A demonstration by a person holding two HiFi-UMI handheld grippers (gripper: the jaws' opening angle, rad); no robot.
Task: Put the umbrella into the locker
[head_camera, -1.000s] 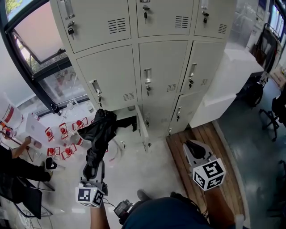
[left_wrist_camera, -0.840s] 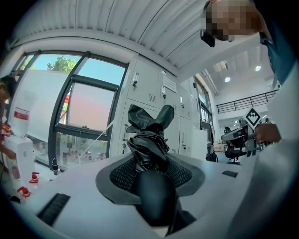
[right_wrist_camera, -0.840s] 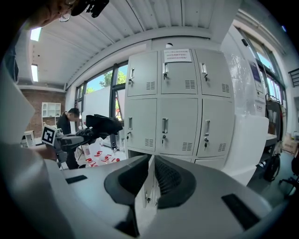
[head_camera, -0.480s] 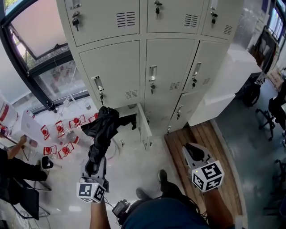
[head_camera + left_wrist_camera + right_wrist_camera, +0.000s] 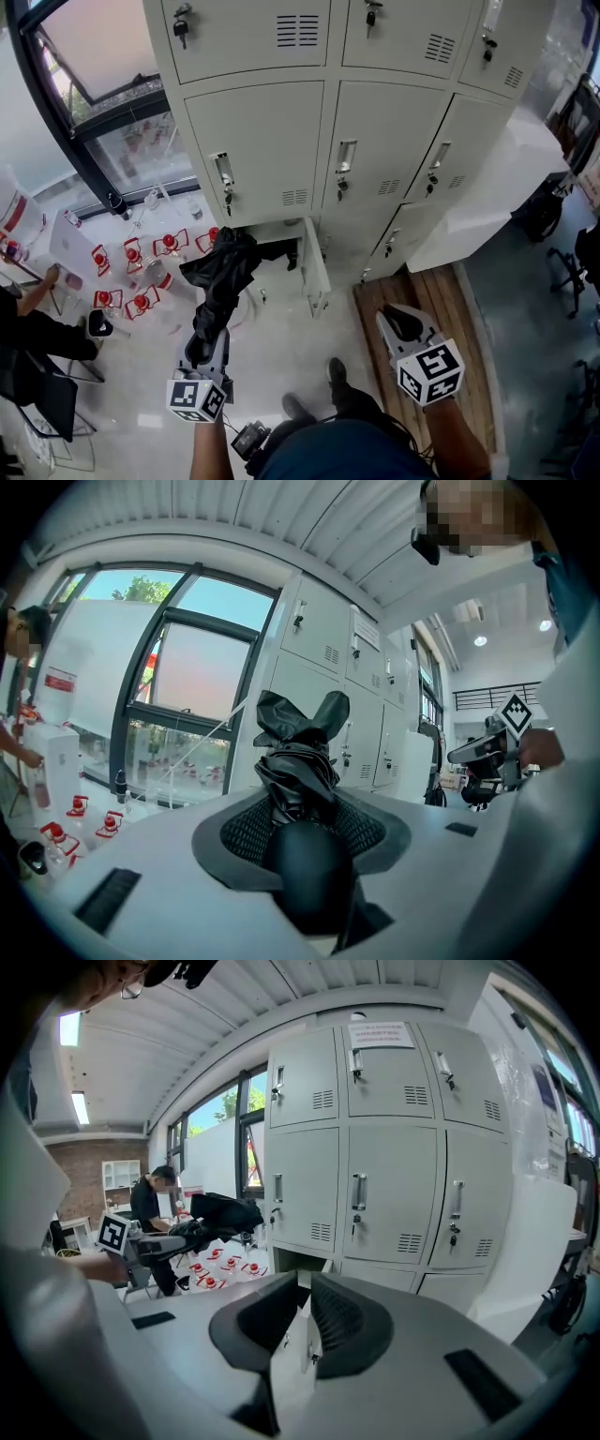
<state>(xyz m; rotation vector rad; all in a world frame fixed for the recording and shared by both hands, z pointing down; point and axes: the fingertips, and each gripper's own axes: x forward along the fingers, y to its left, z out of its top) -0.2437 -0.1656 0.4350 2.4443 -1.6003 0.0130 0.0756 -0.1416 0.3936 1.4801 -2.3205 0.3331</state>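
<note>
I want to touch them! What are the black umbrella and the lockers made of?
Umbrella: probably thin black fabric, faintly shiny; it crumples into loose folds.
Lockers: likely painted sheet metal, smooth pale grey, with punched vent slots and keyed handles.

A workplace locker room (grey steel lockers (image 5: 262,150), tall windows (image 5: 98,56)).

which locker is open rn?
The bottom-row locker in the left column, just beyond the umbrella. Its door stands swung outward, exposing a dark interior. All the others in view are shut.
</note>
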